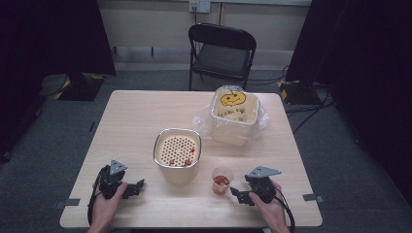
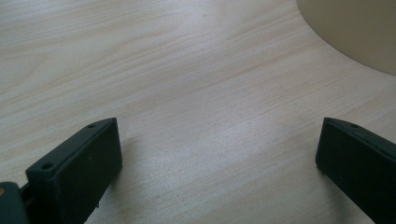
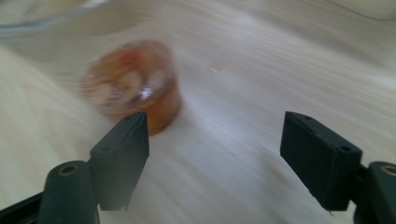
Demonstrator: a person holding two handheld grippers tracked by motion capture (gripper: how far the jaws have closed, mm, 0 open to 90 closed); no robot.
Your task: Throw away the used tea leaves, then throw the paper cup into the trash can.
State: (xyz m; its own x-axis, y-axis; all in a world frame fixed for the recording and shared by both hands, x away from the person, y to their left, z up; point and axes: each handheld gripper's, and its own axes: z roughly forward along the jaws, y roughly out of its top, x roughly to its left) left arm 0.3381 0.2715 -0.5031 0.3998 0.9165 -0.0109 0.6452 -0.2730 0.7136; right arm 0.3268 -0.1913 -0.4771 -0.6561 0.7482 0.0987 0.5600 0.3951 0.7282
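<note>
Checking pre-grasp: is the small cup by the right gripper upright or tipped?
Upright. The small cup stands on its base on the table, mouth up, red contents inside. The right gripper is open, not touching it.

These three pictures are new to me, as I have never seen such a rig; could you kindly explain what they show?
A person sits at a wooden table holding a two-jaw claw in each hand. The high view looks down from above: left claw, right claw. The other two pictures come from cameras riding on each claw, looking along its black jaws. On the table stand a container with a perforated insert, a small clear cup of red sauce, and a tub with a yellow face drawn on it, resting on clear plastic. Both claws are open and hold nothing; the right one points near the cup.
</note>
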